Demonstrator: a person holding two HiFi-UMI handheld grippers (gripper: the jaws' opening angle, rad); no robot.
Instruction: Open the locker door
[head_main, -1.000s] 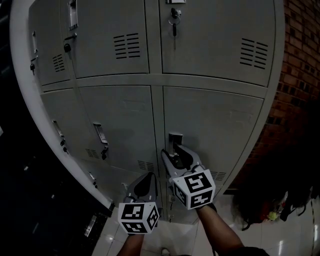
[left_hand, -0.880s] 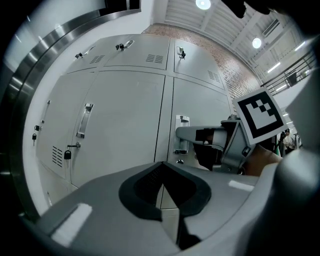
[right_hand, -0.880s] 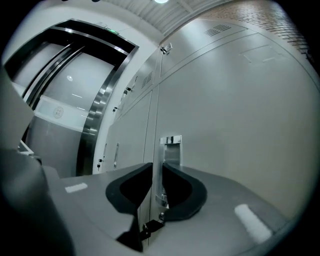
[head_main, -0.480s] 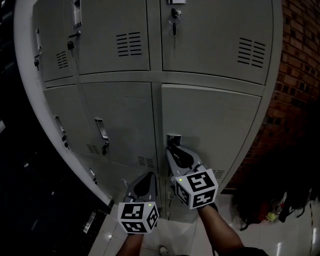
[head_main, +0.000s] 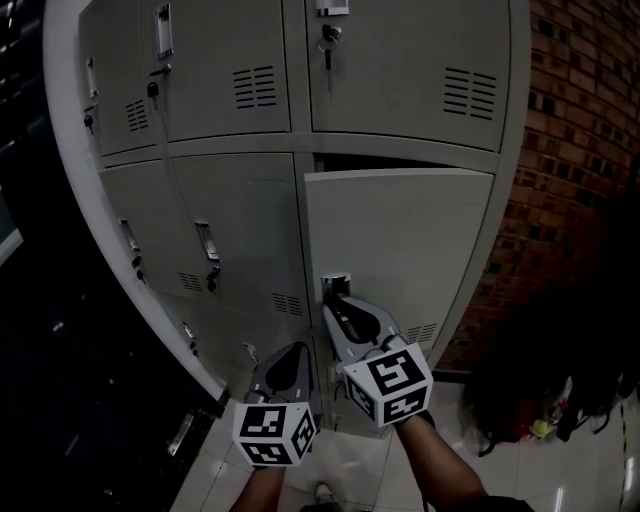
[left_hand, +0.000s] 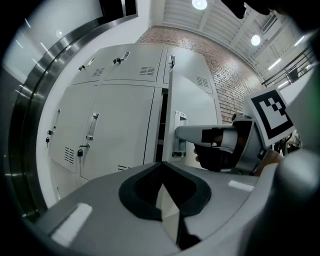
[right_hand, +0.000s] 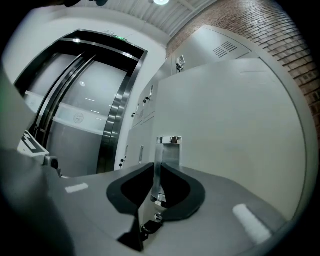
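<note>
The grey locker door (head_main: 400, 240) in the lower right of the bank stands ajar, with a dark gap along its top and left edges. Its metal handle (head_main: 335, 285) sits at the door's left edge. My right gripper (head_main: 338, 305) is shut on that handle; in the right gripper view the handle (right_hand: 169, 150) rises between the pads of the right gripper (right_hand: 157, 187). My left gripper (head_main: 292, 362) hangs lower and to the left, shut and empty, its tips meeting in the left gripper view (left_hand: 162, 187). That view also shows the door (left_hand: 192, 100) swung out.
Neighbouring lockers stay closed; one left of the door carries a padlock (head_main: 210, 280), and a key (head_main: 327, 40) hangs in the locker above. A brick wall (head_main: 570, 150) stands to the right, with dark bags (head_main: 540, 400) on the tiled floor. A steel door frame (right_hand: 115, 125) is at the left.
The right gripper closed on the handle and the door has swung out from flush to ajar. The left gripper has hardly moved.
</note>
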